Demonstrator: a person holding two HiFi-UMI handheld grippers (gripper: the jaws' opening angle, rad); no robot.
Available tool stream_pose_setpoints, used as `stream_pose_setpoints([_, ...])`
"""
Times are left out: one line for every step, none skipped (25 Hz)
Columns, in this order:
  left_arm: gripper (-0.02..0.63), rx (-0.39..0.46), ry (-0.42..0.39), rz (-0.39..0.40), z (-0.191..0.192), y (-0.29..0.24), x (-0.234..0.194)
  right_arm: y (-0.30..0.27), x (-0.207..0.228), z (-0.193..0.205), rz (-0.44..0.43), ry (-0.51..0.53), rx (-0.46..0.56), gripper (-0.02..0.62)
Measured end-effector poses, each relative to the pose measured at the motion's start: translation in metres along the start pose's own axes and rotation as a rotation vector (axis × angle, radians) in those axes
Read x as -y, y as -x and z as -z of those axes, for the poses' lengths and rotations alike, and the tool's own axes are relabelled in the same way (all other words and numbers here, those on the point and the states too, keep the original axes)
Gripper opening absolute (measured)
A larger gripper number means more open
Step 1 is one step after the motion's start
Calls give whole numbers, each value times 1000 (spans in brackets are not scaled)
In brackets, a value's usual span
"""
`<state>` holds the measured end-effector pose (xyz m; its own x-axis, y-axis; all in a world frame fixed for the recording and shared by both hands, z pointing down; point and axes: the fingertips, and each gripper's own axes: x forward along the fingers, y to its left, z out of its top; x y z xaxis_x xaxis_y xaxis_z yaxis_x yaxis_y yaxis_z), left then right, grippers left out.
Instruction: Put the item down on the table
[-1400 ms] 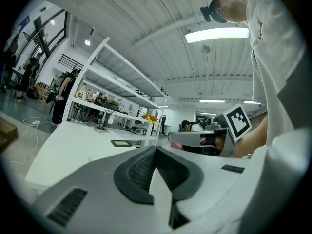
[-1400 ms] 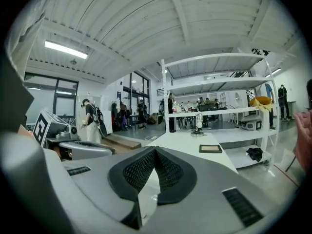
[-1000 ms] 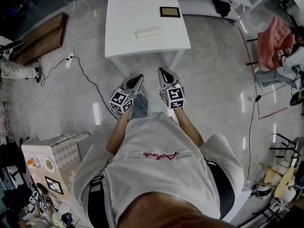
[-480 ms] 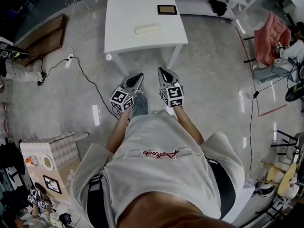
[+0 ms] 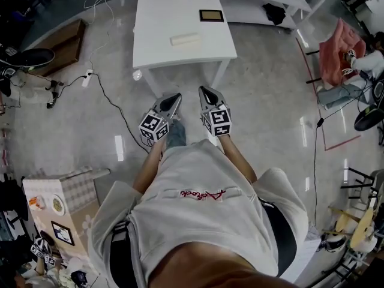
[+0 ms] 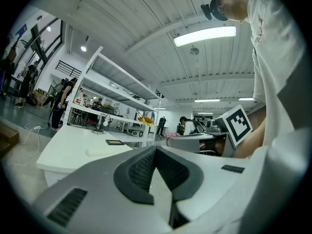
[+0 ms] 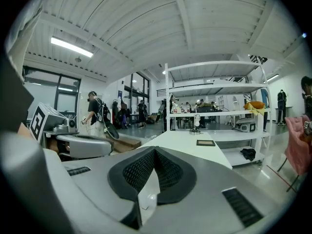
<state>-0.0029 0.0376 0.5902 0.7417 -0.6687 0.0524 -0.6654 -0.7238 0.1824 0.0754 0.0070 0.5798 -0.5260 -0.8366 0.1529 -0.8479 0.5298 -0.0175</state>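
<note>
The left grey two-jaw gripper (image 5: 175,97) and the right grey two-jaw gripper (image 5: 204,91) are held side by side in front of the person's pale sweatshirt (image 5: 198,227). Each has its dark ribbed pads (image 6: 137,172) closed tip to tip with nothing between them. The cream rectangular block (image 5: 185,39) lies flat on the white rectangular table (image 5: 159,14) ahead, well apart from both grippers, and a small dark square frame (image 5: 211,15) sits further back on the same top.

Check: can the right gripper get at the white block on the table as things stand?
Probably not yet. The right gripper hangs short of the table, fingers shut; the white block lies further in. Nothing blocks the way; a step forward should do.
</note>
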Motion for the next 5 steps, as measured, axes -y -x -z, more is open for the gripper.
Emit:
stream_pose_setpoints([14,-1,0,1,0,1,1,1,0,0,1,-1,1,-3])
stream_pose_setpoints([14,-2,0,2,1,1,1,1,-1,0,2,-1,2,-3])
stream_pose_setpoints([14,-2,0,2,1,2,2,1,-1,0,2,-2,3,-3])
stream_pose_setpoints([14,-2,0,1,1,2,2,1,-1,0,2,-3,3,-3])
stream_pose_setpoints([14,-2,0,1,1,3,2,1,-1,0,1,-4,3,-3])
